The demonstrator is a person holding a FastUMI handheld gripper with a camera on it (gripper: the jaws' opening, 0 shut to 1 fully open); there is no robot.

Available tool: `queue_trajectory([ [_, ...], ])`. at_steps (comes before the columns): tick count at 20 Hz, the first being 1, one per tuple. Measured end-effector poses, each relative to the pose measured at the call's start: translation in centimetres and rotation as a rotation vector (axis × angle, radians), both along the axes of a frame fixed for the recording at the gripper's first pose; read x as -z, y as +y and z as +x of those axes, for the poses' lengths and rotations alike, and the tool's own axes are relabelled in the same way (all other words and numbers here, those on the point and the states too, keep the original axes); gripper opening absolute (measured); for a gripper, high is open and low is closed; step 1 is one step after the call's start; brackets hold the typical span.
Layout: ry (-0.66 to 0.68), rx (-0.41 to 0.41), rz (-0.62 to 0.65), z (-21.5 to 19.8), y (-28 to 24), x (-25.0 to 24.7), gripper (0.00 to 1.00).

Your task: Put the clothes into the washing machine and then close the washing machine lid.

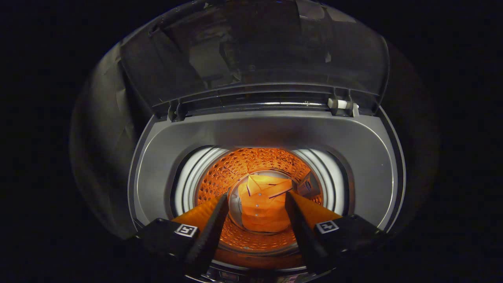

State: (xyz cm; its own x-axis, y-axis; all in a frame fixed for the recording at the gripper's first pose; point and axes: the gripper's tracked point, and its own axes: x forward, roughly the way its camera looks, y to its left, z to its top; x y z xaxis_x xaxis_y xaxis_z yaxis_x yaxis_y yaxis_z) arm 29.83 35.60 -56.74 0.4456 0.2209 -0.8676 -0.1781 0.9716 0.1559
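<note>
Fingers [256, 200] held apart and empty over the open washer [251, 133], shirt [264, 208] seen lying in the drum, apparently released though depth is poorly judged; fingers should be withdrawn straight up before the raised lid [255, 51] is pulled down.

Gripper [257, 198] fingers spread apart, empty, above folded shirt [264, 206] in washing machine drum [251, 161]; lid [255, 51] raised.
</note>
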Motion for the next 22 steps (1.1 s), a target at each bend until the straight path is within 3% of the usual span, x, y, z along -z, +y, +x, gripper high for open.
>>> queue_trajectory([
  [4, -0.034, 0.001, -0.003, -0.3, -0.2, -1.8, 1.0],
  [10, -0.169, 0.0, 0.034, 0.9, 0.4, -8.7, 1.0],
  [19, -0.431, -0.004, 0.096, 5.4, 2.3, -23.7, 0.99],
  [22, -0.491, -0.006, 0.108, 7.2, 3.1, -26.5, 0.99],
])
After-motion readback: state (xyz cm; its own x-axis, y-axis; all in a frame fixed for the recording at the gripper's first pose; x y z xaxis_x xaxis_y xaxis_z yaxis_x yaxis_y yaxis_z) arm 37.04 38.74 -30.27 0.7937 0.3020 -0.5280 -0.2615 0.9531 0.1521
